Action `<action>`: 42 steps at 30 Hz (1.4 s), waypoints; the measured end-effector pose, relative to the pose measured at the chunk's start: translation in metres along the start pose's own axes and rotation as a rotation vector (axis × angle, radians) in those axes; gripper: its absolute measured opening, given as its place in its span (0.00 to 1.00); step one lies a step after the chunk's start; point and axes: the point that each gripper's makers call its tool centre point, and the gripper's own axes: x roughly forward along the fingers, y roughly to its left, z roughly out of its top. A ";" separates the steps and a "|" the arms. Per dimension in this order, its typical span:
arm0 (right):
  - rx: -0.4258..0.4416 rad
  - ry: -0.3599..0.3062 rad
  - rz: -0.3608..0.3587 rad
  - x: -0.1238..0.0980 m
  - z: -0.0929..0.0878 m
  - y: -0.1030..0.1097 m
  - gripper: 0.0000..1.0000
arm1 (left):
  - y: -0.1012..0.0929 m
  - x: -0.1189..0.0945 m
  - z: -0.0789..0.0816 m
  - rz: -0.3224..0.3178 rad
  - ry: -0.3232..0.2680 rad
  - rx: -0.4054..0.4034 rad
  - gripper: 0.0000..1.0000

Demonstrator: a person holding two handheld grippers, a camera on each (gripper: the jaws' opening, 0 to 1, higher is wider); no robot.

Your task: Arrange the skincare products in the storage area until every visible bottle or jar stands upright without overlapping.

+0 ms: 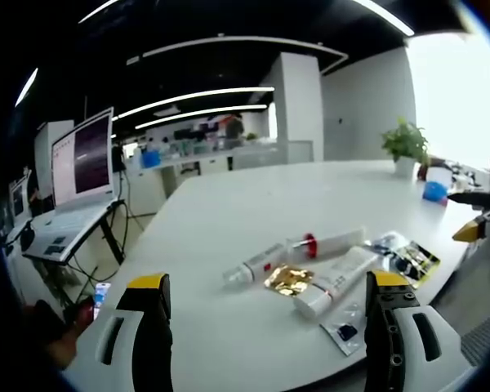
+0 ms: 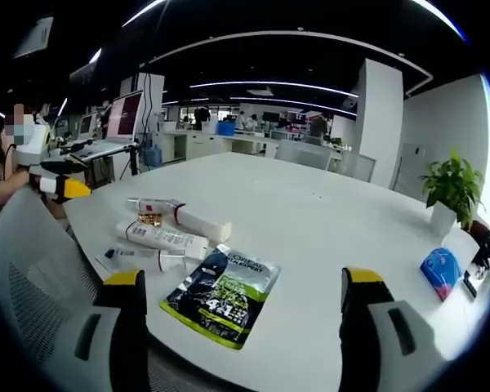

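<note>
Several white skincare tubes lie flat on the white table (image 1: 253,204). In the left gripper view a tube with a red band (image 1: 327,242), a smaller tube (image 1: 257,265) and a thick tube (image 1: 335,279) lie around a gold wrapper (image 1: 288,279). A black-and-green sachet (image 1: 404,257) lies to their right. My left gripper (image 1: 268,282) is open, short of them and holding nothing. In the right gripper view the same tubes (image 2: 165,238) and sachet (image 2: 224,296) lie ahead of my open right gripper (image 2: 243,282). The left gripper (image 2: 61,186) shows at the left there.
A small dark sachet (image 1: 343,331) lies near the table's edge. A potted plant (image 2: 451,189) and a blue object (image 2: 441,269) stand at the far end. A laptop (image 1: 77,175) sits on a stand beside the table. A mesh chair back (image 2: 33,278) is close by.
</note>
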 end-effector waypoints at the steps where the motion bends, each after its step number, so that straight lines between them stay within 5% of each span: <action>1: -0.002 0.003 0.001 0.000 0.000 0.000 0.99 | 0.001 0.000 0.000 0.003 0.000 0.000 0.97; 42: 0.001 0.005 -0.005 0.001 -0.001 -0.003 0.99 | 0.000 0.001 -0.009 0.009 0.054 0.017 0.97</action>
